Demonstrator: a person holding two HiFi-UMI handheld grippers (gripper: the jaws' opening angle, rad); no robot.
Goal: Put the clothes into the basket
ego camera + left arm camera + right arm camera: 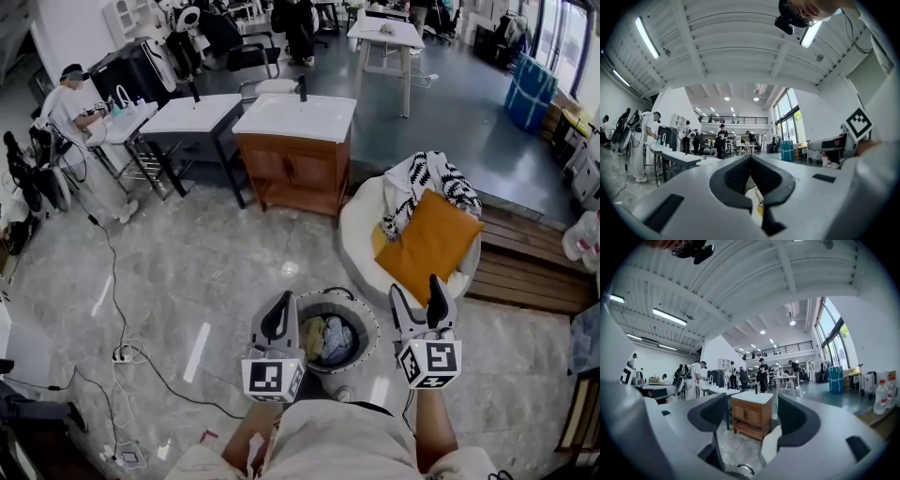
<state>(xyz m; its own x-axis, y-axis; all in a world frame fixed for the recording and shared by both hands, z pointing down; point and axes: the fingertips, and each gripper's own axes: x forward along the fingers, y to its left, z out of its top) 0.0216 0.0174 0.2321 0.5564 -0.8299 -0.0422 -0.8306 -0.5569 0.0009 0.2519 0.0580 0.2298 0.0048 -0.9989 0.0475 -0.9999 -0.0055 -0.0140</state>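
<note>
A round grey basket (367,323) stands on the floor just in front of me, with crumpled blue and yellowish clothes (328,339) inside. A black-and-white patterned garment (427,180) lies on a white round seat (359,223) behind an orange cushion (431,241). My left gripper (278,314) is held above the basket's left rim, pointing up and forward; its jaws meet and hold nothing (750,158). My right gripper (418,300) hovers right of the basket, near the seat, with its jaws apart and empty (752,414). The basket rim (740,469) shows low in the right gripper view.
A wooden cabinet with a white top (295,155) stands beyond the basket, beside a dark-legged white table (192,117). Cables (131,352) trail over the floor at left. A wooden platform (525,267) runs along the right. A person (70,108) works at far left.
</note>
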